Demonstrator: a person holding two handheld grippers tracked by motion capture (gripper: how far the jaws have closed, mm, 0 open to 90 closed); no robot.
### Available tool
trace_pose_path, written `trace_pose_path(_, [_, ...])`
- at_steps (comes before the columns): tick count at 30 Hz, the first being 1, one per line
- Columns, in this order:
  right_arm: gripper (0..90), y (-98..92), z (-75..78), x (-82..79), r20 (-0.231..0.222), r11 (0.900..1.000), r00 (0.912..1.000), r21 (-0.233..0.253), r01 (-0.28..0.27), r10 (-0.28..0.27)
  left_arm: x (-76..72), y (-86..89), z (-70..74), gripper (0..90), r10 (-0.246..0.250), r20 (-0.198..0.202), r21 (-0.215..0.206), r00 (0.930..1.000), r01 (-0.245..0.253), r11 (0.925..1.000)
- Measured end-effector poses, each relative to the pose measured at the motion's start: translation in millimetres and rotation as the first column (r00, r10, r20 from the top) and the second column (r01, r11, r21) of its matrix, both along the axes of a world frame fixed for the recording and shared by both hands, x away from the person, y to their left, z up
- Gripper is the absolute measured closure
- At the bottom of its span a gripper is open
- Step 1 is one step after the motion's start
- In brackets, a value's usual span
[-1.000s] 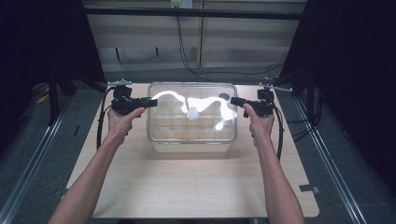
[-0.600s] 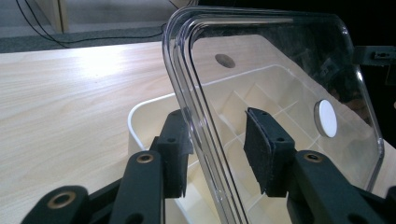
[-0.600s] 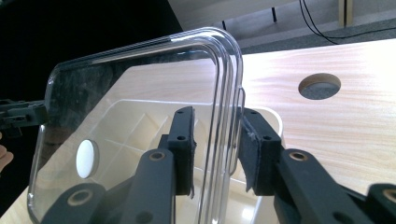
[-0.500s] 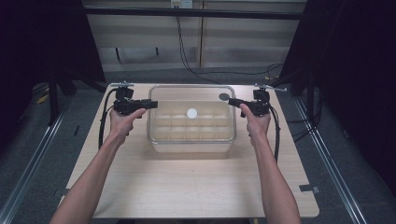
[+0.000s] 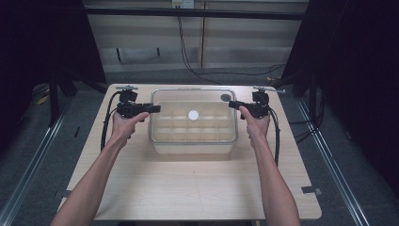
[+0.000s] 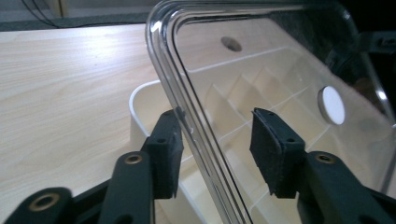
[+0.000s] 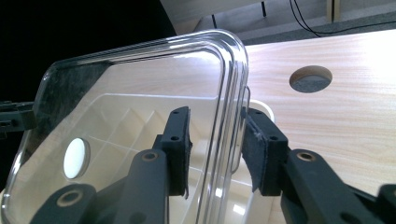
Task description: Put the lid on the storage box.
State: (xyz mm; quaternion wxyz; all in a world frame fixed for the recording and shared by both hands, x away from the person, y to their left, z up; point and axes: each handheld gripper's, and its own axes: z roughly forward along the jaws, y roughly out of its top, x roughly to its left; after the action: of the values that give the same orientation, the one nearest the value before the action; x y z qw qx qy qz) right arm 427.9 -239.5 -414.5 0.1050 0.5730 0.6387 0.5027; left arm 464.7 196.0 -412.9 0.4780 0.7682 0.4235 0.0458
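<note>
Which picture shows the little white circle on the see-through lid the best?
The high view is best: the white circle sits unblocked in the middle of the clear lid, seen from straight above. The left gripper view shows it slanted, beyond the jaws. The right gripper view shows it slanted too, low at the left.

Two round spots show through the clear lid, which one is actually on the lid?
The white disc at the clear lid centre; the dark one is a hole in the table.

Both forearms extended forward, roughly parallel; left black two-jaw gripper (image 5: 153, 108) and right black two-jaw gripper (image 5: 231, 104) point inward at each other; jaws parted on both.
</note>
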Motion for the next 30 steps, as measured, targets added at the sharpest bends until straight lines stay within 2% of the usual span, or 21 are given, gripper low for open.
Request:
trace_pose_path(5, [63.3,-0.1,-3.4,1.7,-0.011,1.000,0.9999,0.002,0.001,-0.001,3.2,0.6,-4.6,52.5,0.000,-0.021,-0.019,0.9998,-0.001,0.9998])
trace_pose_path(17, [60.8,2.5,-11.5,4.1,-0.024,1.000,0.9996,-0.010,0.015,-0.015,2.4,2.7,-14.0,52.5,0.004,-0.035,-0.038,0.9994,-0.005,0.9993])
trace_pose_path(20, [60.3,3.4,-16.0,5.2,-0.037,1.000,0.9990,-0.020,0.023,-0.024,1.5,3.1,-20.6,51.6,0.005,-0.053,-0.020,0.9986,-0.006,0.9998])
trace_pose_path(23, [59.6,4.3,-19.2,6.2,-0.050,0.999,0.9983,-0.019,0.030,-0.031,2.0,2.7,-22.8,51.4,0.011,-0.055,-0.023,0.9984,-0.013,0.9996])
trace_pose_path(30, [57.8,5.3,-25.5,9.7,-0.072,0.999,0.9967,-0.030,0.035,-0.037,3.9,1.3,-26.8,49.9,0.014,-0.062,0.011,0.9980,-0.014,0.9998])
